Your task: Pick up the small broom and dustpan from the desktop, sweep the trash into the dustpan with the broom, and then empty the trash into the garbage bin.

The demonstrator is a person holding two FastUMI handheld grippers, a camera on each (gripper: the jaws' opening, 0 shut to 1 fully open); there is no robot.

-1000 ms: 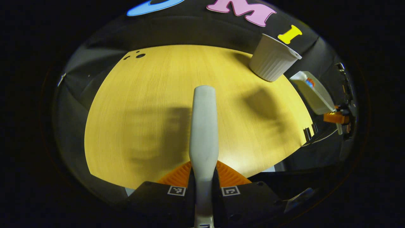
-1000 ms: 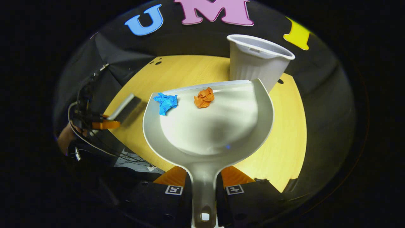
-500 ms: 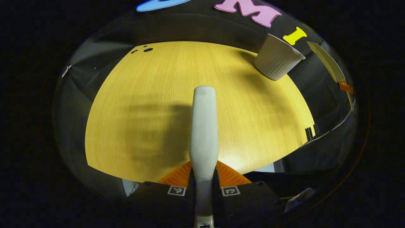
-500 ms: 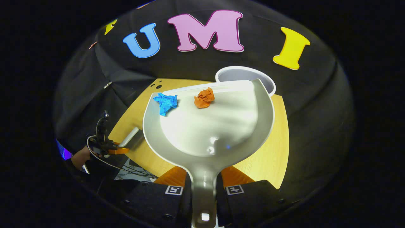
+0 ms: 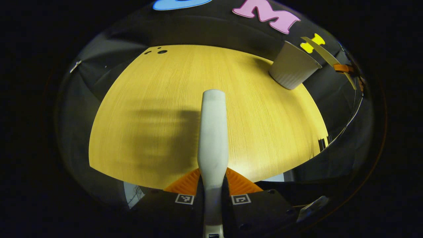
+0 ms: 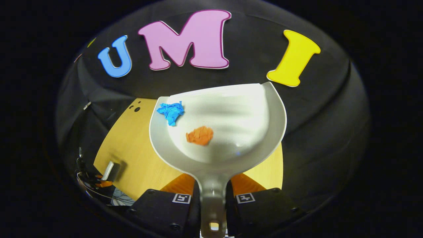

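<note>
Left gripper [image 5: 213, 190]: both fingers clamp the handle of the small white plastic broom [image 5: 213, 132], which projects forward over the round yellow wood-grain tabletop [image 5: 158, 109]. The broom casts a broad shadow to its left. The tabletop surface around the broom is bare out to its curved rim, which ends against the black cloth booth wall [image 5: 198, 31]. Small dark holes sit near the far rim.

A white ribbed plastic garbage bin [image 5: 292, 69] stands at the far right edge of the tabletop, close to the rim. In the left gripper view the dustpan appears edge-on as a thin pale strip just above and beside the bin's mouth; whether it touches the bin cannot be told.

Right gripper [image 6: 213, 201]: both fingers are closed on the handle of the white plastic dustpan [image 6: 231, 119], which is held raised, with its front lip against the black cloth. Inside it, a crumpled blue paper ball [image 6: 171, 111] lies near the left front corner, and a crumpled orange paper ball [image 6: 200, 135] lies nearer the middle of the pan. The two are apart.

The left gripper and broom also show low at the left in the right gripper view, at the tabletop's near edge.
</note>
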